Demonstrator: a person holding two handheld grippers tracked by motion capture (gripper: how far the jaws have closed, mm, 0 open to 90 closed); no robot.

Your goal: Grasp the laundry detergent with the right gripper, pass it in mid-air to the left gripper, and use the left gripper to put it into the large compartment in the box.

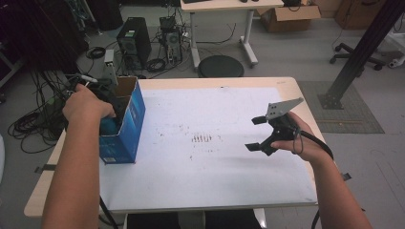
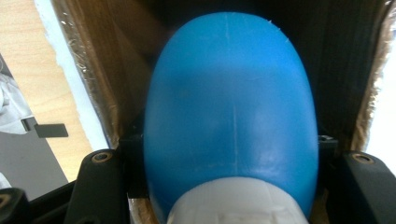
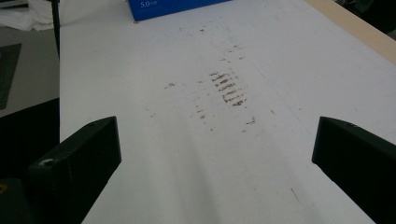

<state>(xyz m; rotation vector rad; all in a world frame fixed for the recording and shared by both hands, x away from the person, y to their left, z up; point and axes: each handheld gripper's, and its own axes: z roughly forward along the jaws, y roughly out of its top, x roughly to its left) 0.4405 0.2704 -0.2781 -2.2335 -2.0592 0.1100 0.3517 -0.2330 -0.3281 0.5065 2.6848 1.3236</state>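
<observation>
Grey floor (image 1: 286,47) strewn with cables (image 1: 28,126) (a computer tower (image 1: 133,40) nearby), second desk (image 1: 229,5), round stool (image 1: 220,66).

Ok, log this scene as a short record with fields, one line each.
surface: table with white sheet, brown marks mid-sheet
box: blue carton, open top, at table's left edge
left hand-held gripper: reaching into carton, jaws either side of a blue rounded object
right hand-held gripper: open, empty, above the sheet
floor behind: computer towers, cables

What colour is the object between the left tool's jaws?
Blue, with a white base; clearest in the left gripper view.
</observation>
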